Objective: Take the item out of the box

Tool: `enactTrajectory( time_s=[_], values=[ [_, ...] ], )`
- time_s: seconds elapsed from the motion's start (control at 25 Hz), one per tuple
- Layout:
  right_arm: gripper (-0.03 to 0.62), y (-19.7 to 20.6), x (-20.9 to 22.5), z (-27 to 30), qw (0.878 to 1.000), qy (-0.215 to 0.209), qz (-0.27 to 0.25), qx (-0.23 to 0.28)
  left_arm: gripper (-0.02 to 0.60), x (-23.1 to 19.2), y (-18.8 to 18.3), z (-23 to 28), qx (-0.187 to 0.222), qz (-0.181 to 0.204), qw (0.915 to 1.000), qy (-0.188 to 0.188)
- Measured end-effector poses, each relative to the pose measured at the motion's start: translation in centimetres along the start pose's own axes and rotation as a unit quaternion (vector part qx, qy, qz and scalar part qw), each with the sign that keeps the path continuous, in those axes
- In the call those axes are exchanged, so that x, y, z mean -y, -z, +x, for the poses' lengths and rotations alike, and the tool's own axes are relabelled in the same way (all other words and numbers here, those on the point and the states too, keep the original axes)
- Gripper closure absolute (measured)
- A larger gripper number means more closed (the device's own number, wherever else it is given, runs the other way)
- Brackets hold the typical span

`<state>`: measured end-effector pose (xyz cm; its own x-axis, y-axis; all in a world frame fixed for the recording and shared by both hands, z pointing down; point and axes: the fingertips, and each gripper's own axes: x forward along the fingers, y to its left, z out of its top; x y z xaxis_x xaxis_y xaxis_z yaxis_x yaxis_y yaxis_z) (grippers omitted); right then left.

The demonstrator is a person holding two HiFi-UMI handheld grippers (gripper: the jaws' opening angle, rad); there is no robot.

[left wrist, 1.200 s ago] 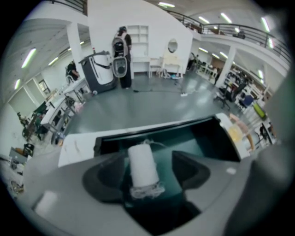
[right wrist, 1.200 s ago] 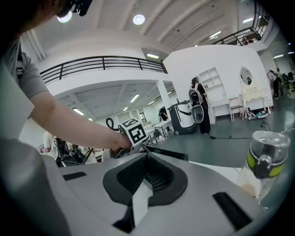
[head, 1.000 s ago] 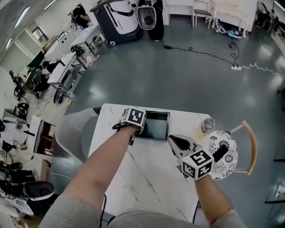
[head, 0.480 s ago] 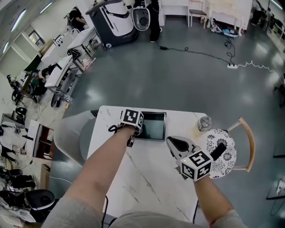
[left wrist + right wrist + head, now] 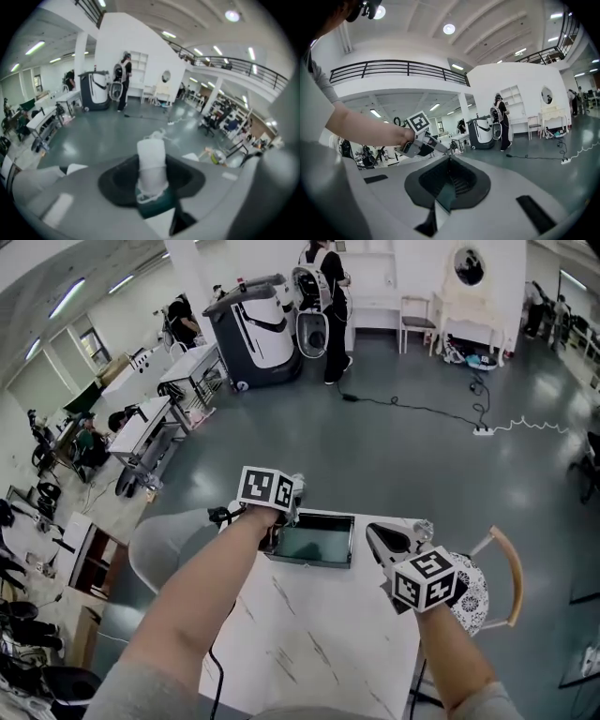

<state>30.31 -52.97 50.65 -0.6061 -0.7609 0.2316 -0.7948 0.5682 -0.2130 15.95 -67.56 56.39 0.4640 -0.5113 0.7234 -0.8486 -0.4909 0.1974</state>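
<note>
- The left gripper (image 5: 153, 205) is clenched on the item (image 5: 151, 163), a white roll-shaped thing that stands upright between its jaws.
- In the left gripper view the item is lifted against the open room, with grey floor behind it.
- In the head view the left gripper (image 5: 279, 529) is over the left end of the box (image 5: 311, 562), its marker cube above the far left corner.
- The item itself cannot be made out in the head view, so I cannot tell how far it stands clear of the box.
- The box is dark teal and open on top; it lies at the far edge of the table (image 5: 319, 634).
- The right gripper (image 5: 375, 535) hovers just right of the box, apart from it, pointing toward its right end.
- The right gripper view shows the right gripper (image 5: 442, 199) with jaws together and nothing between them.
- That view also shows the left gripper (image 5: 423, 140) and the bare forearm behind it, off to the left.
- A chair (image 5: 476, 594) with a patterned seat stands at the table's right side.
- Far across the floor a person (image 5: 328, 287) stands beside a dark and white machine (image 5: 258, 320).
</note>
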Motion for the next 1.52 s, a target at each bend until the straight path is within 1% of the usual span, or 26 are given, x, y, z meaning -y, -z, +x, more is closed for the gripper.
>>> enactTrajectory(
  time_s=[0.24, 0.48, 0.6, 0.76, 0.96, 1.08, 1.36, 1.52],
  values=[
    [0.595, -7.3, -0.6, -0.7, 0.999, 0.015, -0.022, 0.024, 0.413, 1.0, -5.8, -6.9, 0.061, 0.019, 0.9980, 0.005],
    [0.595, -12.6, -2.1, -2.4, 0.999, 0.025, -0.012, 0.041, 0.414, 2.6, -9.8, -14.1, 0.114, 0.042, 0.9924, 0.019],
    [0.595, -14.8, -3.9, -3.2, 0.998, 0.030, -0.013, 0.048, 0.413, 3.1, -11.5, -18.4, 0.141, 0.052, 0.9882, 0.028],
    [0.595, -17.9, -7.5, -3.8, 0.997, 0.040, -0.028, 0.057, 0.413, 3.1, -12.9, -24.5, 0.173, 0.065, 0.9818, 0.046],
    [0.595, -20.4, -12.6, -4.6, 0.996, 0.047, -0.044, 0.065, 0.413, 2.1, -12.6, -31.5, 0.204, 0.076, 0.9739, 0.063],
    [0.595, -21.6, -15.4, -4.7, 0.995, 0.060, -0.051, 0.069, 0.414, 1.0, -12.1, -35.4, 0.222, 0.084, 0.9687, 0.075],
    [0.595, -23.6, -21.3, -5.8, 0.991, 0.092, -0.044, 0.083, 0.413, -0.9, -9.7, -43.4, 0.254, 0.103, 0.9553, 0.110],
    [0.595, -23.8, -23.7, -7.2, 0.989, 0.113, -0.046, 0.087, 0.413, -1.2, -7.9, -47.2, 0.269, 0.109, 0.9480, 0.132]
  ],
)
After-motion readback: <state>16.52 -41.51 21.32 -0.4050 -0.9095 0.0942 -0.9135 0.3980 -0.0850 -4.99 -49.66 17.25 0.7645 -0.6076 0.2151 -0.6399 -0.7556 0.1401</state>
